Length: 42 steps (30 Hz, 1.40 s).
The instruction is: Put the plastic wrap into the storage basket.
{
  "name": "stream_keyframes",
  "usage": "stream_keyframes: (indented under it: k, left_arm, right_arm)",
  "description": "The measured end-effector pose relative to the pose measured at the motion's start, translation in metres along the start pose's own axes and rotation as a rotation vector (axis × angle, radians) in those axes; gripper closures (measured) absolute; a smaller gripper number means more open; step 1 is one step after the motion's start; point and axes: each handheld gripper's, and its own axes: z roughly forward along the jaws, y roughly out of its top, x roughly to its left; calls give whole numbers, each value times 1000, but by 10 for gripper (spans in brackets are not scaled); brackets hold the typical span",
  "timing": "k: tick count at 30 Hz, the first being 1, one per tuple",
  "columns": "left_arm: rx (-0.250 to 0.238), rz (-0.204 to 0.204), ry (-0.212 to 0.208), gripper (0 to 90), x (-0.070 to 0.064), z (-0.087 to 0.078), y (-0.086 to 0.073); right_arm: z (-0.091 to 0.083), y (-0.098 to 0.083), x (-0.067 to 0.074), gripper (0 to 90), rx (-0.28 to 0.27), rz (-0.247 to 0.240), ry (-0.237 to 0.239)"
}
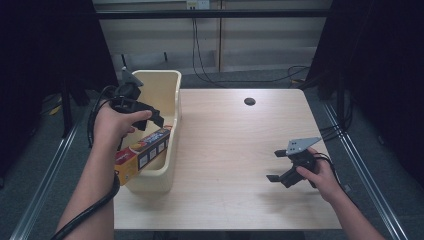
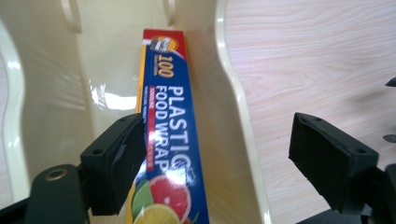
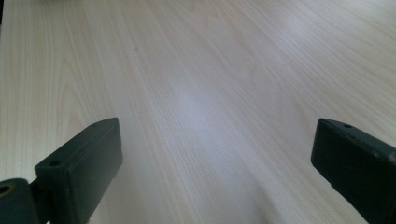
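The wrap box lies slanted in the bin, one end propped on the bin's near rim. Above it the left gripper gapes, gripping nothing, apparently letting go. Right of the bin, the right gripper idles wide and empty.

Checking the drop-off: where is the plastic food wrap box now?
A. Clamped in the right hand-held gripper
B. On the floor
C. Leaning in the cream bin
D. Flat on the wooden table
C: the plastic food wrap box leans inside the cream bin, one end over its near rim.
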Motion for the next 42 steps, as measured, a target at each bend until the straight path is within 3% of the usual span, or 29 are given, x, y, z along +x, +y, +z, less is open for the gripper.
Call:
stream_keyframes:
  k: [9,19,20,42]
  left_arm:
    - [-20,32,-16,111,-14,6,6]
    - [-23,89,-42,100,-30,18,12]
    - [-31,79,-51,98,-32,19,12]
    - [-31,161,-89,90,-58,39,19]
  right_arm:
    - [-1,0,0,20,-5,3,-6]
    - [-2,0,0,21,-8,4,2]
    - [-2,0,0,20,-8,3,1]
    - [-1,1,1,20,-7,-1,1]
